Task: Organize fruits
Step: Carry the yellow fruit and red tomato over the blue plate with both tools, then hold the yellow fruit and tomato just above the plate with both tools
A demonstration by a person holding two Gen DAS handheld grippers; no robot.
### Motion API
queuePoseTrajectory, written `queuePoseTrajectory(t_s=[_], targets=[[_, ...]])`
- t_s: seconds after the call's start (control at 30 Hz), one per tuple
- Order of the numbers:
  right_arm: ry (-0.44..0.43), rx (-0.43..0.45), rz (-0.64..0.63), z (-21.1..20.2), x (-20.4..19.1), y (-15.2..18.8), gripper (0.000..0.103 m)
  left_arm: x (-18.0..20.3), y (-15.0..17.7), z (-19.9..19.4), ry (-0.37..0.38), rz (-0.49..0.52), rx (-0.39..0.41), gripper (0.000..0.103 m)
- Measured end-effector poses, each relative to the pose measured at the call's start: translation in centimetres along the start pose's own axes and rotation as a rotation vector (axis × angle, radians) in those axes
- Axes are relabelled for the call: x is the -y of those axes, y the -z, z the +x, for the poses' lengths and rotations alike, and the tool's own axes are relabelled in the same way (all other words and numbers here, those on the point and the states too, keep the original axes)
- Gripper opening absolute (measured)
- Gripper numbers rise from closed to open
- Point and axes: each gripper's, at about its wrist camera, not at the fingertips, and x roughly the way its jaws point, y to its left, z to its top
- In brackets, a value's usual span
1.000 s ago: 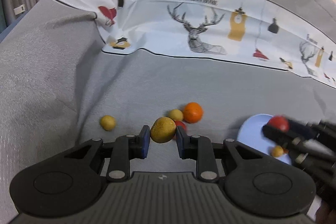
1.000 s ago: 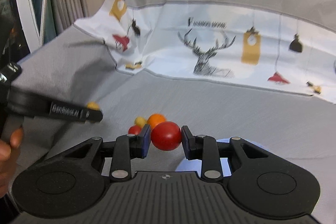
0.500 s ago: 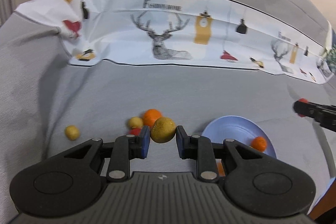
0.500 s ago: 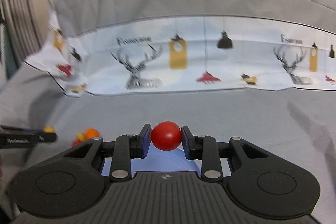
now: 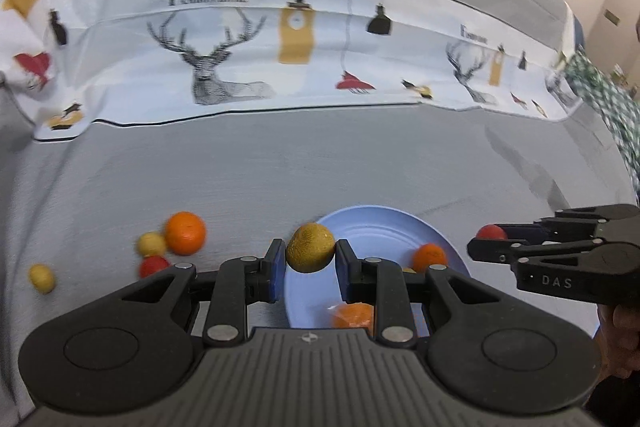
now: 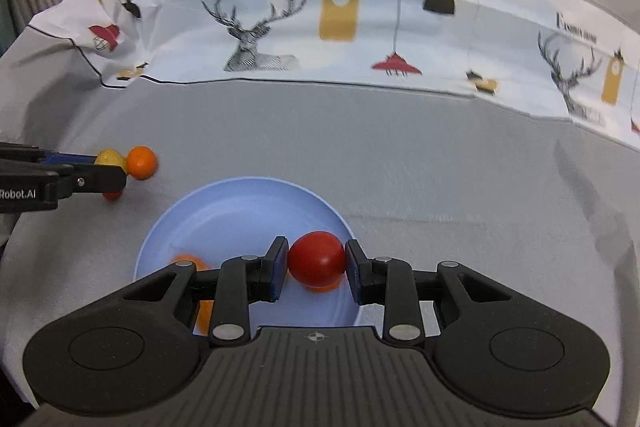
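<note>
Over the near left edge of the round pale-blue plate (image 5: 384,227), the left gripper (image 5: 310,259) pinches a dull yellow, rough-skinned round fruit (image 5: 311,253) between its blue-padded fingers (image 5: 276,269), the pads pressed against both sides of it. In the right wrist view the right gripper (image 6: 316,267) clamps a glossy red tomato-like fruit (image 6: 317,259) in the same way, held above the near right part of the same plate (image 6: 240,203).

The plate sits on a grey cloth surface (image 5: 280,179). Inside it lie small orange fruits: one orange fruit (image 5: 429,255) near the right rim in the left wrist view, and another orange one (image 5: 354,315) partly hidden behind the left gripper's body. From the right wrist camera, an orange piece (image 6: 186,263) shows at the near left of the plate, mostly hidden by the gripper.

Left of the plate, loose on the cloth, a larger orange (image 5: 185,232) touches a small yellow ball-shaped fruit (image 5: 151,244), with a small red fruit (image 5: 154,265) just beside them. Another small yellow fruit (image 5: 41,278) lies apart, further left.

Behind everything runs a white printed fabric band (image 5: 320,47) with deer heads, lanterns and lettering.
</note>
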Motion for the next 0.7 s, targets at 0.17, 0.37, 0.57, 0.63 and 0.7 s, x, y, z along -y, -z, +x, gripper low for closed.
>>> queuePoseTrajectory(t_s=[0.17,0.37,0.57,0.63,0.7], targets=[[-0.011,-0.033,-0.032,0.4,-0.7,0.2,0.032,1.7,0.3,1.2,0.014,0.069,-0.014,0.029],[-0.003,-0.064,-0.036,0.7,-1.1,0.3,0.032,3.0,0.6,2.6,0.026,0.121,-0.022,0.029],[0.002,-0.092,-0.056,1.5,-1.7,0.2,0.032,3.3,0.6,3.2,0.028,0.128,-0.025,0.029],[0.002,-0.099,-0.057,1.7,-1.9,0.2,0.032,3.3,0.5,3.3,0.029,0.122,-0.023,0.029],[0.004,-0.105,-0.056,1.9,-1.9,0.1,0.032,3.2,0.5,3.6,0.029,0.118,-0.027,0.029]])
